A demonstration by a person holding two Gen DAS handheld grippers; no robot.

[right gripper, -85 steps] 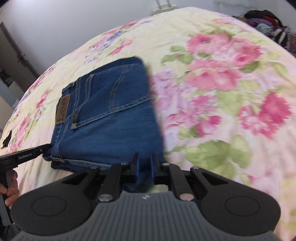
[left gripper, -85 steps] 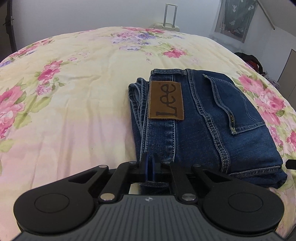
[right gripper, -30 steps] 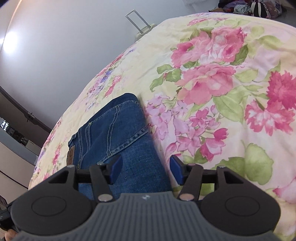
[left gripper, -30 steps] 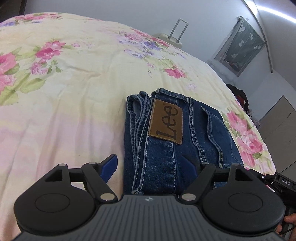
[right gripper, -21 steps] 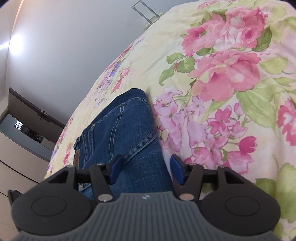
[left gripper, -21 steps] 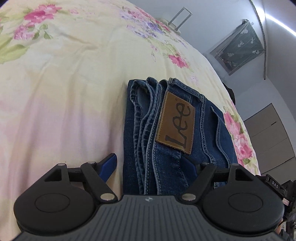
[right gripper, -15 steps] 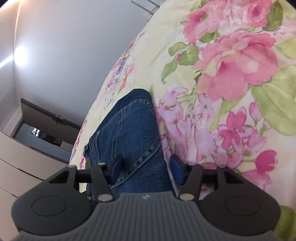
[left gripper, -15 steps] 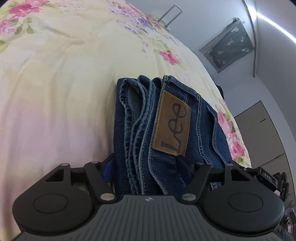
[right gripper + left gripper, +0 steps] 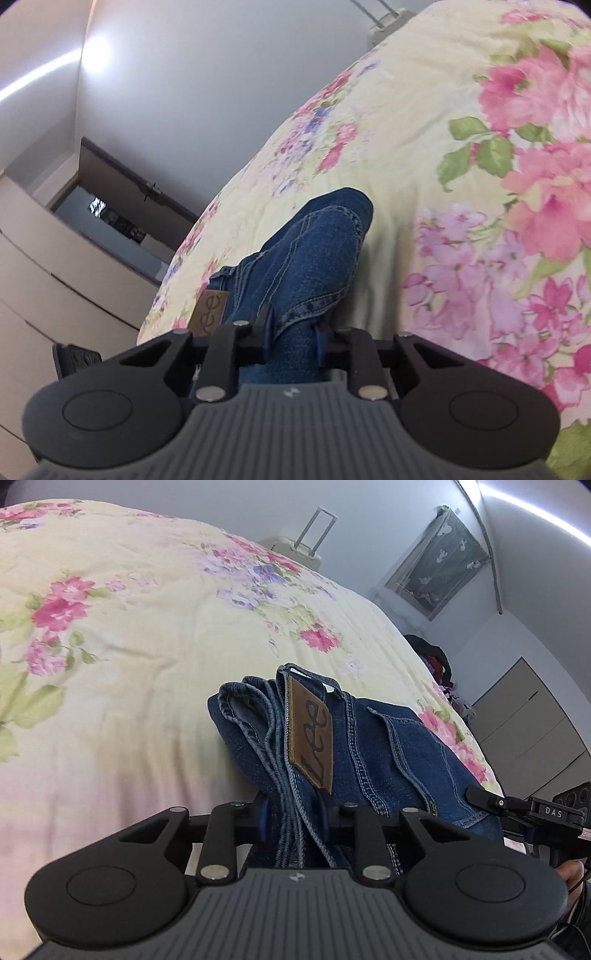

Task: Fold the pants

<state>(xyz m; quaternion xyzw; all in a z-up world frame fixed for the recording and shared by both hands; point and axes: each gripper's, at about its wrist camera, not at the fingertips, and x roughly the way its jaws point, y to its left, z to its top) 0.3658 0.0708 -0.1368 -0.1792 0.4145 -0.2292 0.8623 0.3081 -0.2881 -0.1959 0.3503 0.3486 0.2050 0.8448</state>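
The folded blue jeans with a brown Lee patch lie on the floral bedspread. My left gripper is shut on the waistband end of the stack, which looks raised off the bed. In the right wrist view the jeans run away from me, and my right gripper is shut on the folded edge at the other end. The right gripper also shows at the right edge of the left wrist view.
A suitcase with a raised handle stands beyond the bed's far end. A pile of clothes and a grey wardrobe are to the right. A dark shelf and pale drawers are to the left.
Both grippers were open astride the near ends of the jeans and have closed on the stack. The jeans' ends have lifted and the stack now tilts in both views.
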